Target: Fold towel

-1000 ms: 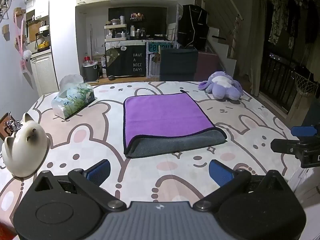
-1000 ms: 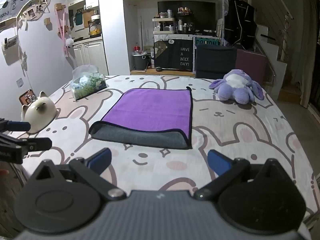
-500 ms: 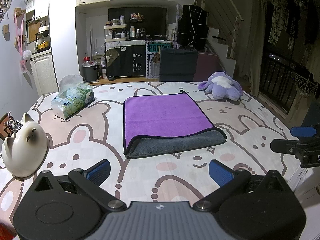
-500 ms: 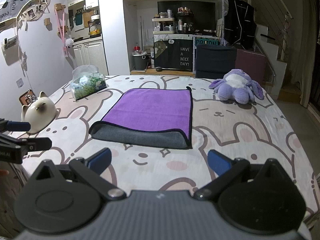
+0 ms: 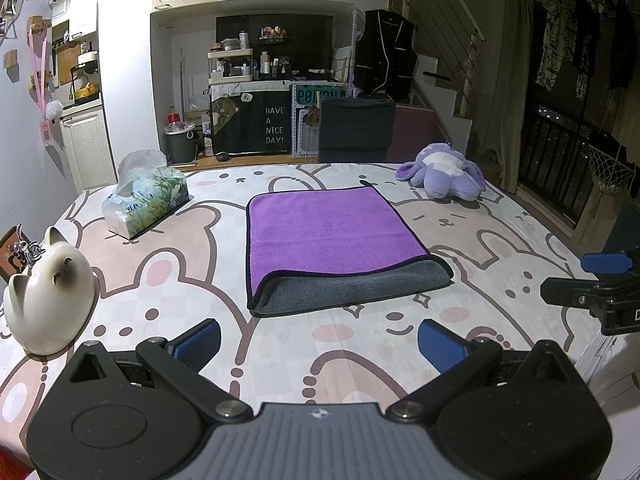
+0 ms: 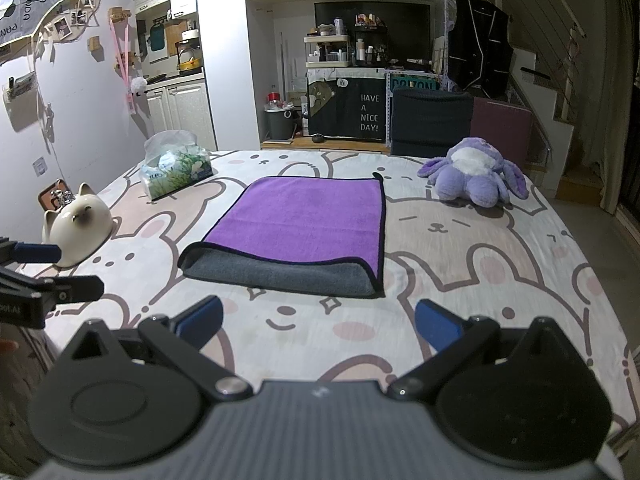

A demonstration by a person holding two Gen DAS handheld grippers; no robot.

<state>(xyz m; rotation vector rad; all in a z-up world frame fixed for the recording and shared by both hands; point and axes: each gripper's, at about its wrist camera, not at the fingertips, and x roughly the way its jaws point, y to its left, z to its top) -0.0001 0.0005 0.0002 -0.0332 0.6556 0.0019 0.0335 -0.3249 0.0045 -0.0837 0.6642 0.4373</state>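
Note:
A purple towel [image 5: 328, 232] with a grey underside lies folded flat on the middle of the table, its grey folded edge toward me; it also shows in the right wrist view [image 6: 304, 220]. My left gripper [image 5: 319, 344] is open and empty, held back over the table's near edge, short of the towel. My right gripper [image 6: 319, 326] is open and empty too, also short of the towel. The right gripper shows at the right edge of the left wrist view [image 5: 600, 280], the left gripper at the left edge of the right wrist view [image 6: 40, 272].
A bunny-print cloth covers the table [image 5: 168, 272]. A white cat figurine [image 5: 50, 300] stands at the near left, a tissue pack [image 5: 146, 200] at the far left, a purple plush toy [image 5: 444, 178] at the far right. A dark chair [image 5: 354, 130] stands behind the table.

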